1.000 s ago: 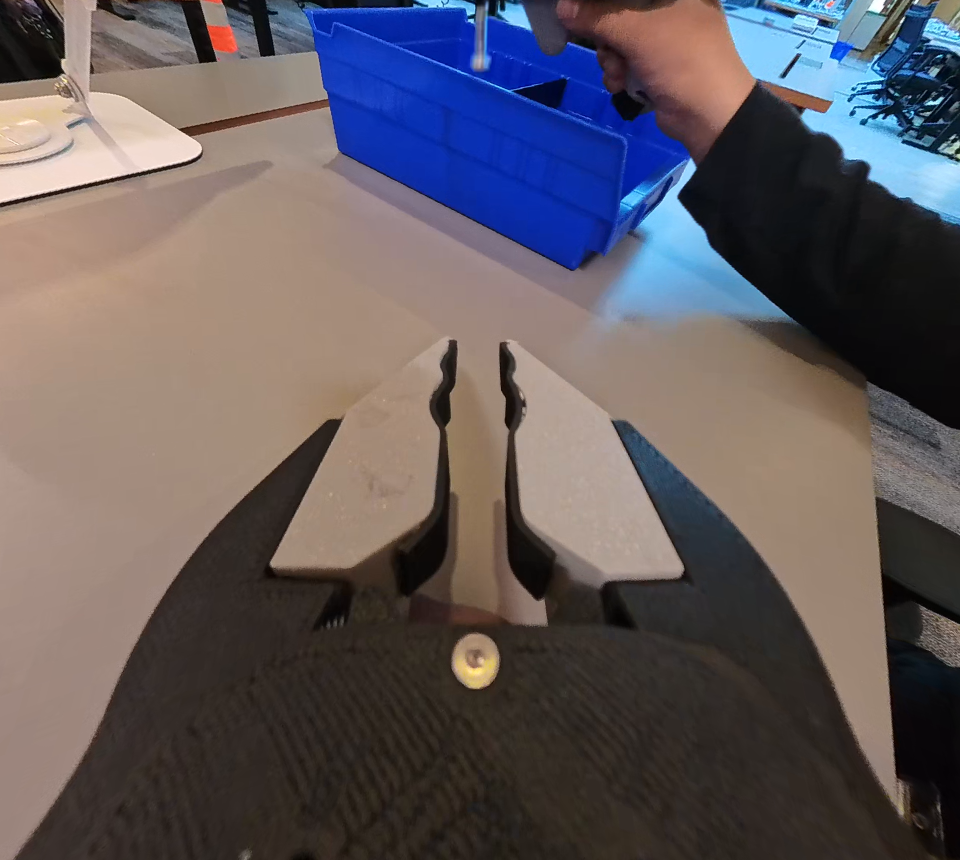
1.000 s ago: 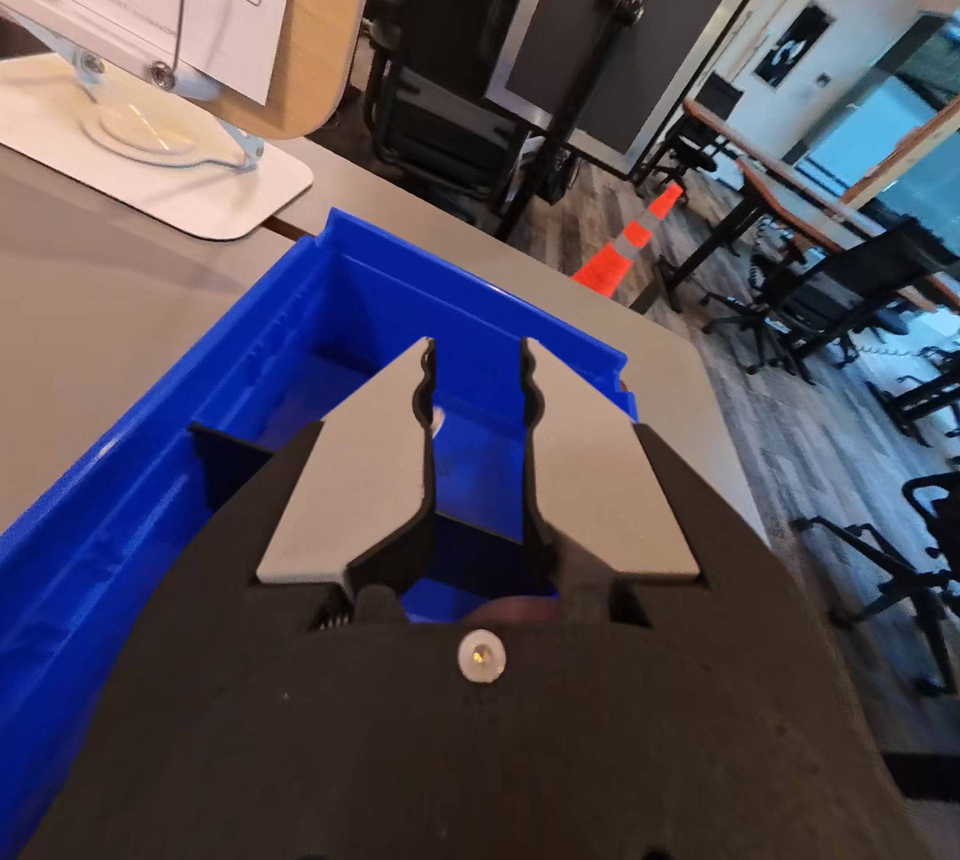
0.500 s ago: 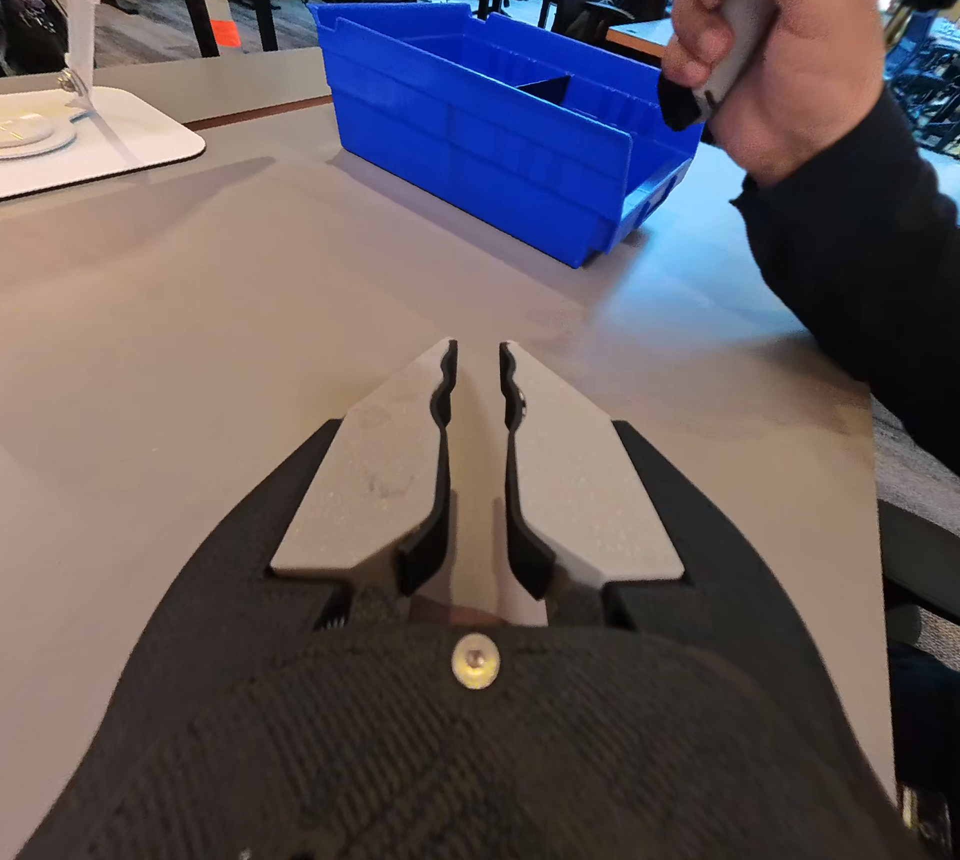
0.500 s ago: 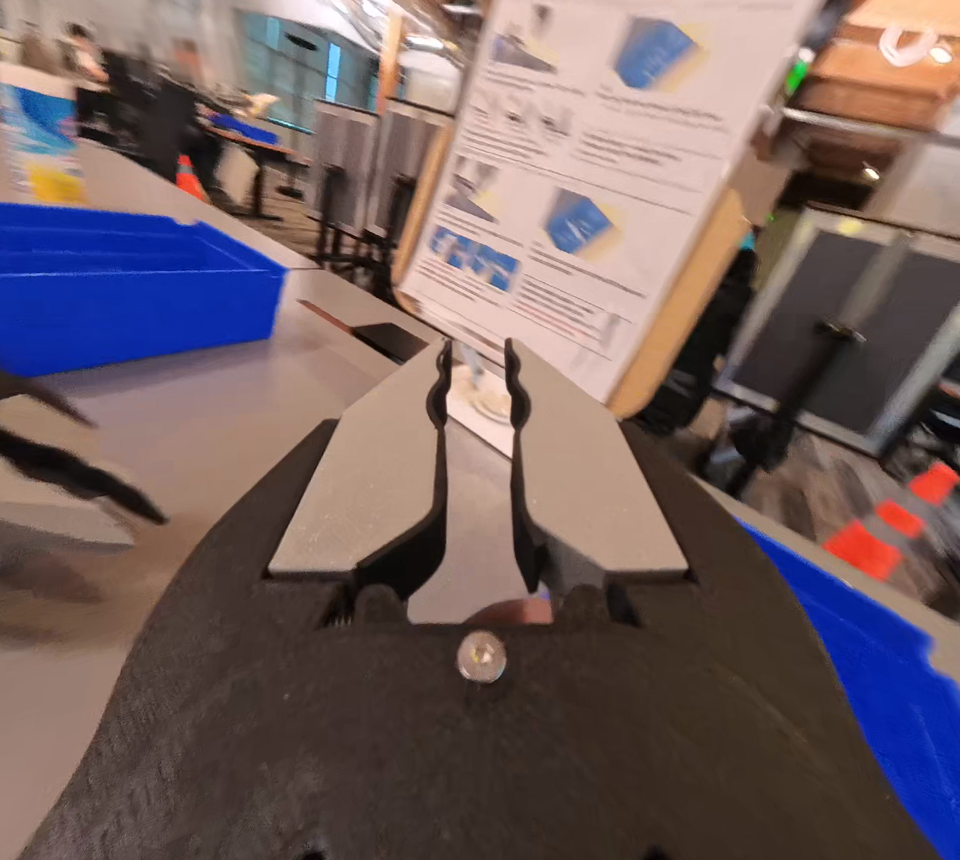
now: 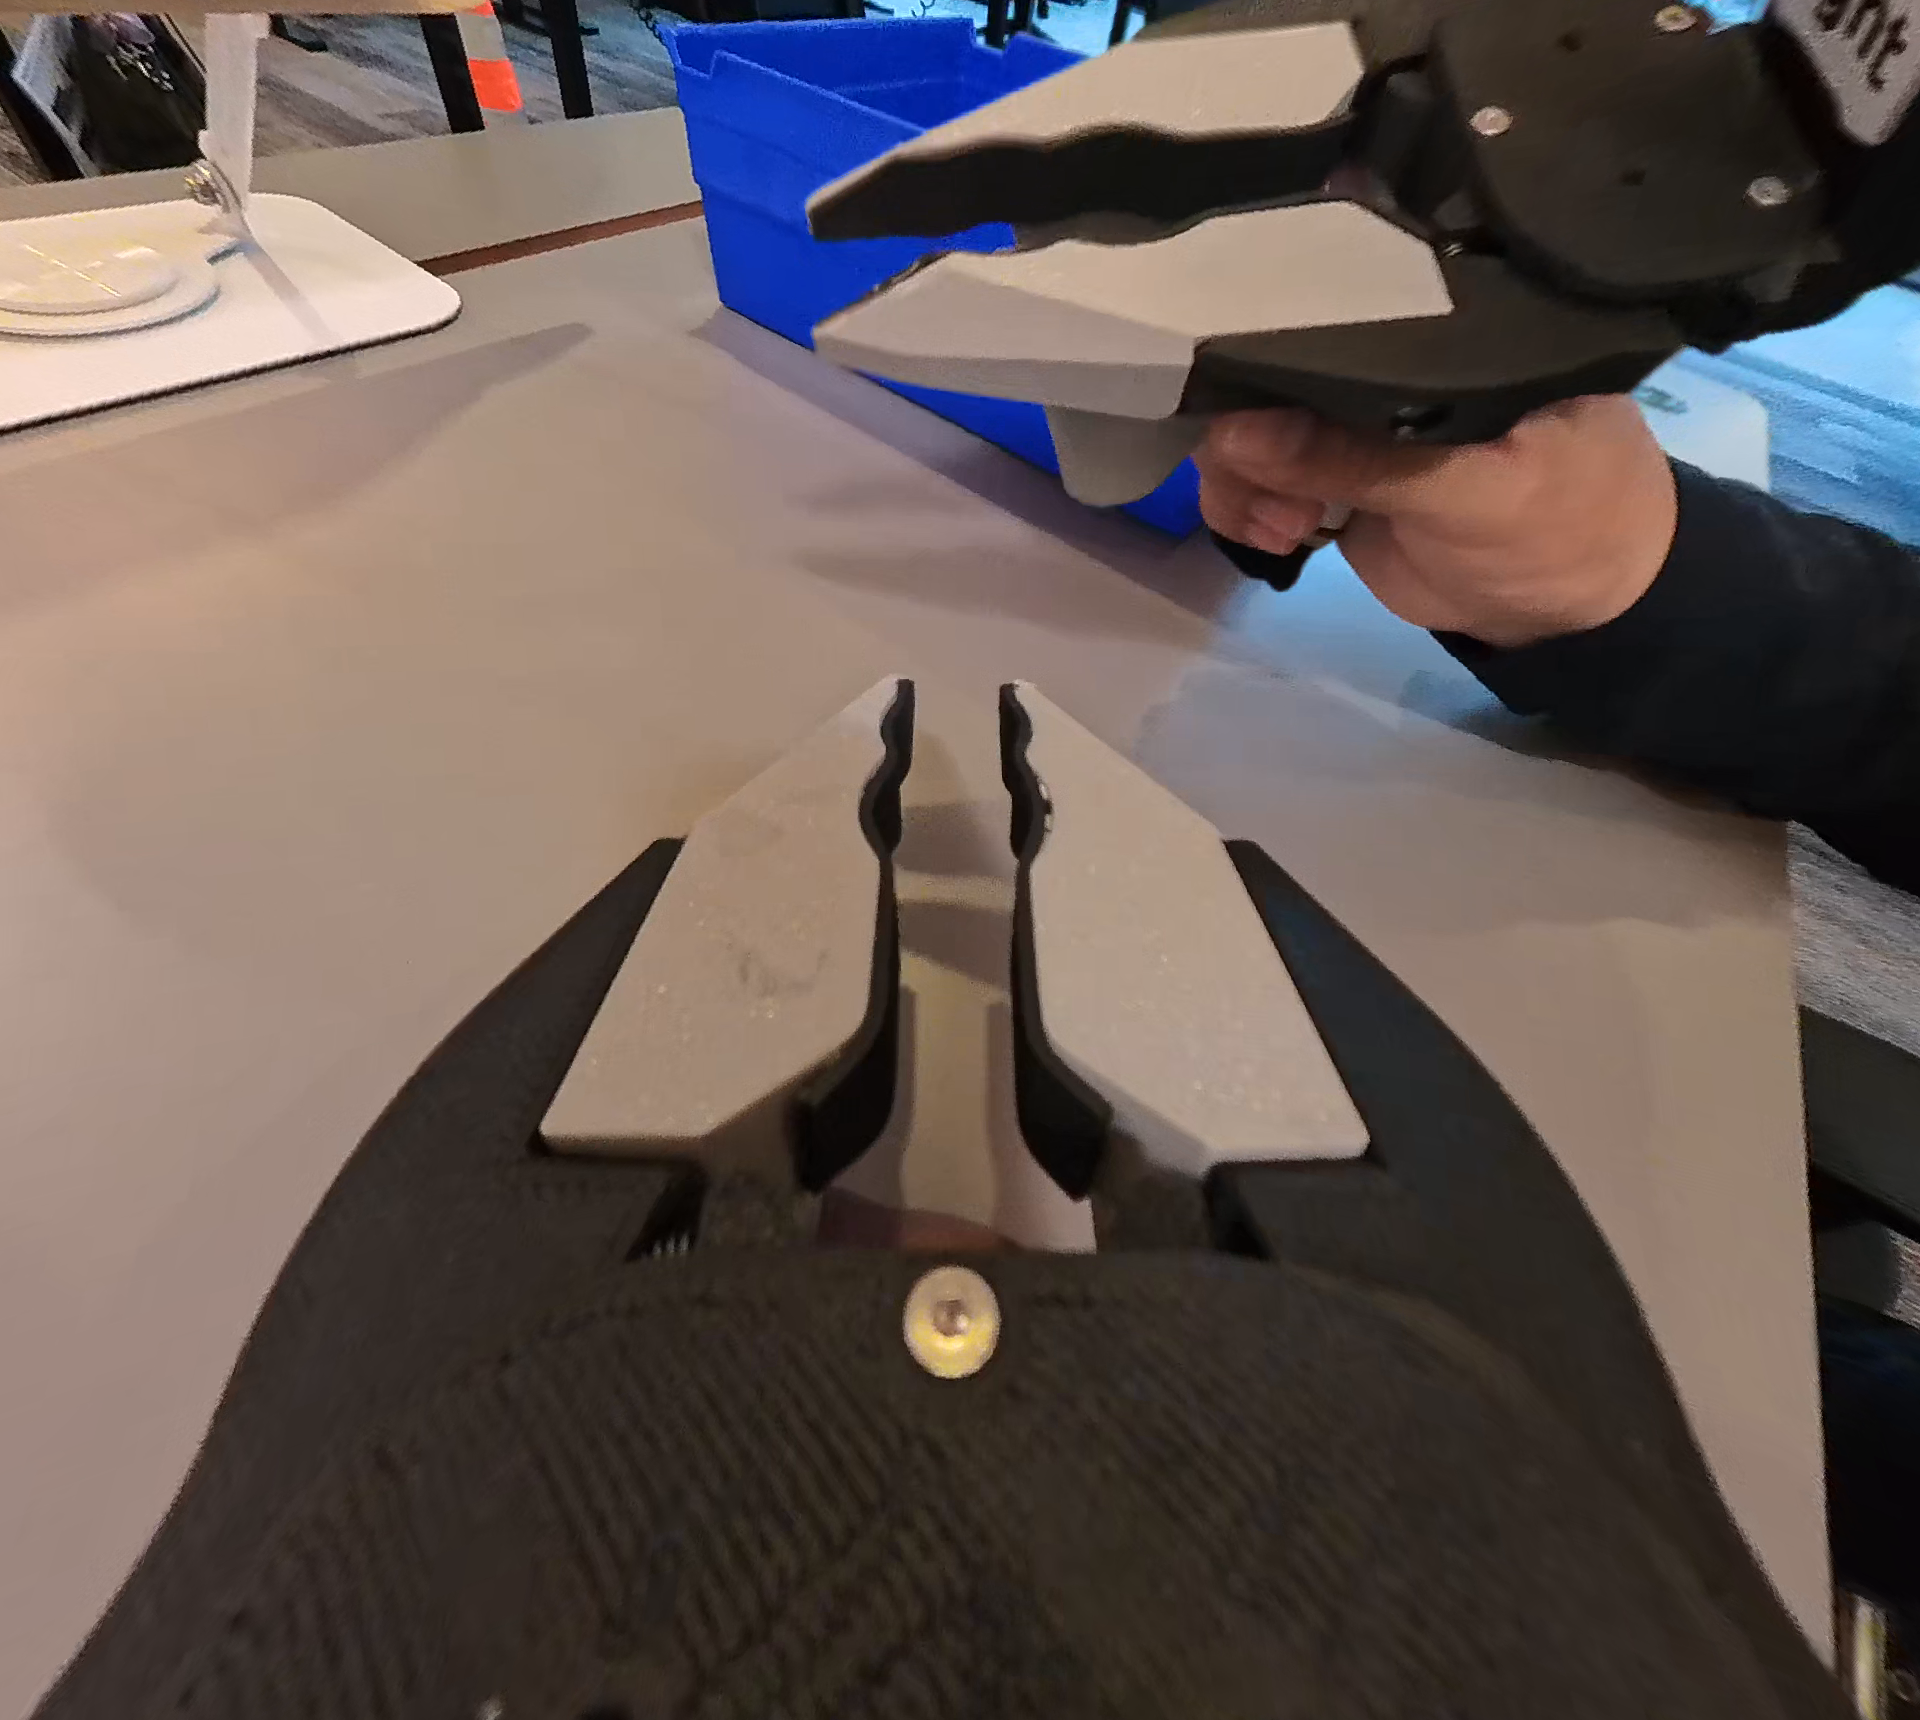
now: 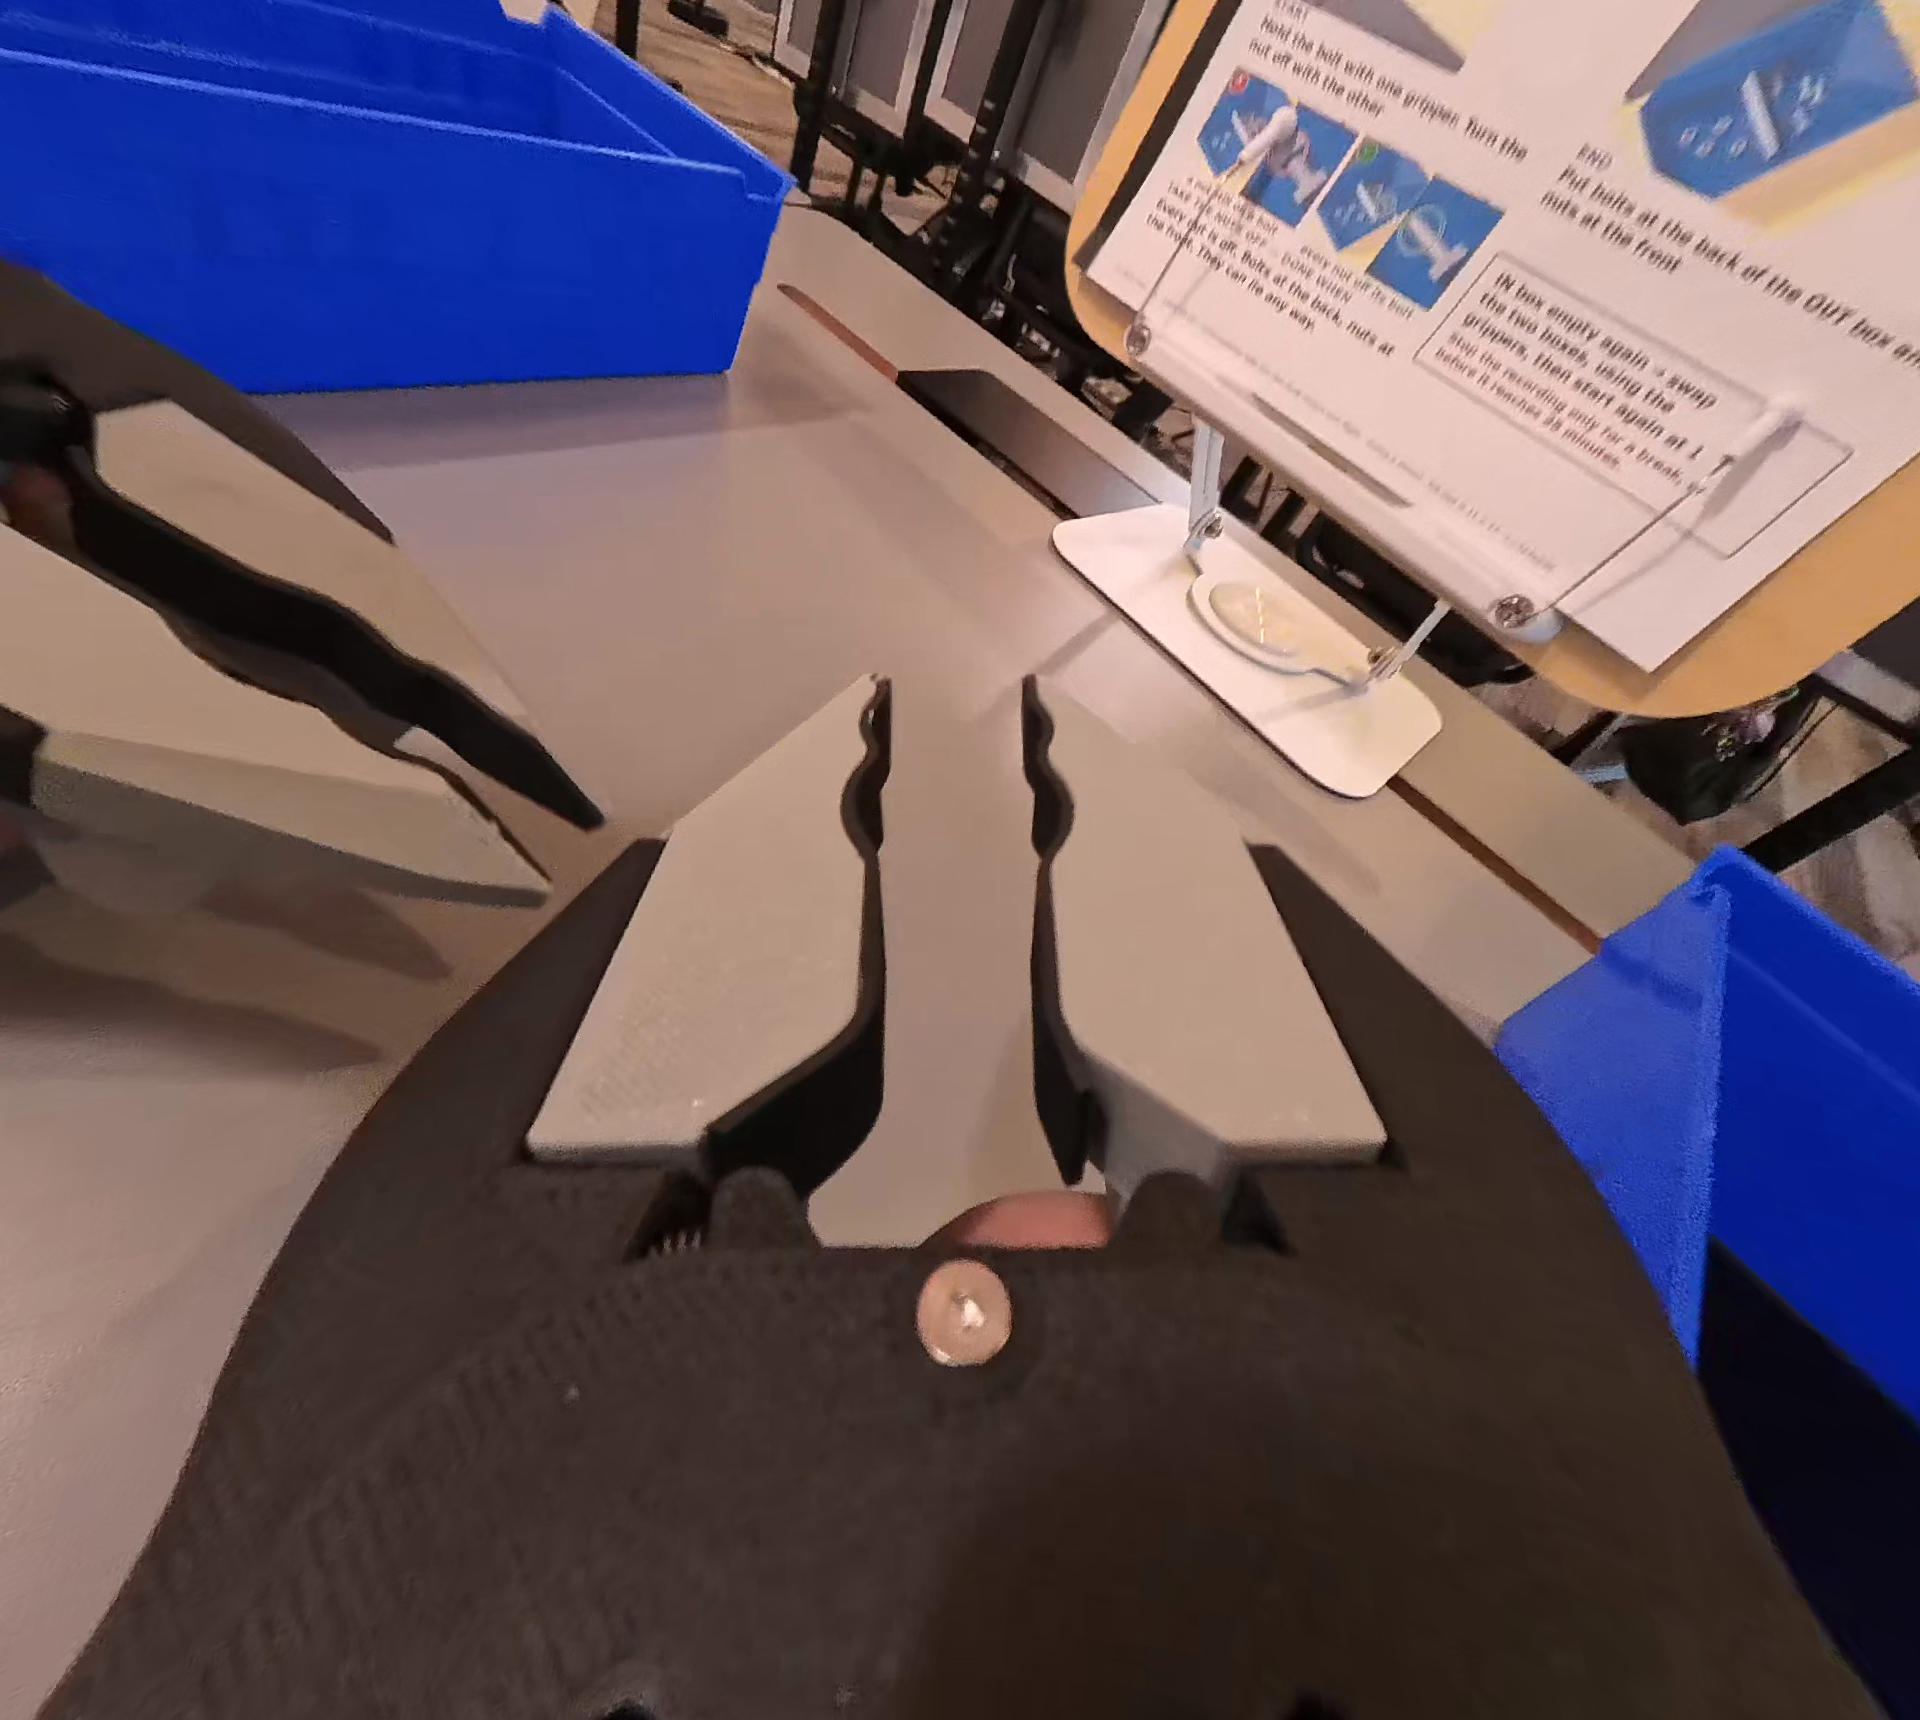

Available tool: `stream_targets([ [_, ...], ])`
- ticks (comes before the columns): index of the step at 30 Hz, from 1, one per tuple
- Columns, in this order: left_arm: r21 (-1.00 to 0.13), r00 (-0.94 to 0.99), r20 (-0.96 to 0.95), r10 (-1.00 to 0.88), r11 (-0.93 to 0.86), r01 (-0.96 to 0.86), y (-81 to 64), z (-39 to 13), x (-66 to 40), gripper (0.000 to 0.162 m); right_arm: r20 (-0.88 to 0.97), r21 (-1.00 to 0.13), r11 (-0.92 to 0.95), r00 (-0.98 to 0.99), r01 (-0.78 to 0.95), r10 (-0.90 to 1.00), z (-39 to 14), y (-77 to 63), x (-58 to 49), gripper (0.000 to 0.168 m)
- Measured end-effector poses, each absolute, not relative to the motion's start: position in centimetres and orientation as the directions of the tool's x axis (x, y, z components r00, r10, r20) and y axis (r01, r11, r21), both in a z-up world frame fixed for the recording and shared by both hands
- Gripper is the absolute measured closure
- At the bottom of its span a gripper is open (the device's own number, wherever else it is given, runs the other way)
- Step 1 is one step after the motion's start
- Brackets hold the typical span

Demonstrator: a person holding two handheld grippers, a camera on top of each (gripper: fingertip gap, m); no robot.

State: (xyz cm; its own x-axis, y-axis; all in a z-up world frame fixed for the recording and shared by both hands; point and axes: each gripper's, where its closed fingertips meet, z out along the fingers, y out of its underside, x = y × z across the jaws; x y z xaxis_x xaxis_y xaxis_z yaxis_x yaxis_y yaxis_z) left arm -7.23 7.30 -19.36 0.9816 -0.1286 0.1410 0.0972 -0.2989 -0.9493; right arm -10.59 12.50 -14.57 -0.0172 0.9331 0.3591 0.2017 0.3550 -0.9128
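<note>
**Both tools empty above the grey desk**

Left tool [image 5: 956, 704] sits low over the bare middle of the desk [image 5: 416, 683], its two grey fingers [image 5: 758, 943] parted by a narrow gap with nothing between them. Right tool [image 5: 821, 273] is held clear of the desk surface in a hand [image 5: 1455, 527] with a dark sleeve [image 5: 1787, 652], turned on its side so that one finger lies above the other; its jaws are likewise slightly apart and hold nothing. In the right wrist view the same tool [image 6: 951, 699] points toward the desk's far edge, and the left tool [image 6: 566, 823] shows at the left, near it but not touching.

A blue bin [image 5: 831, 143] stands toward the desk's far right corner, behind the right tool; its contents cannot be seen. A second blue bin [image 6: 364, 216] stands apart from it on the desk. An instruction sheet on a wooden board [image 6: 1558, 164] rises from a white stand base [image 6: 1247, 662] at the far edge.
</note>
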Motion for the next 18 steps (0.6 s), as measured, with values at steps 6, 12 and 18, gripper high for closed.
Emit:
stream_targets([
  [6, -0.98, 0.993, 0.11, -0.039, -0.17, 0.102, 4.5, -15.8, -10.3, 0.144, 0.366, -0.897, 0.364, -0.038, 0.251, 0.93, -16.6, 13.1, -10.9, 0.144],
  [12, -0.973, 0.898, 0.165, 0.408, -0.083, 0.216, -5.6, -9.3, -24.4, 0.143, 0.408, -0.881, 0.408, -0.051, 0.241, 0.911, -16.5, 12.3, -11.0, 0.143],
  [18, -0.839, 0.711, 0.183, 0.678, -0.269, 0.473, -13.7, -13.8, -38.1, 0.124, 0.414, -0.877, 0.419, -0.07, 0.238, 0.907, -16.6, 11.7, -11.0, 0.143],
])
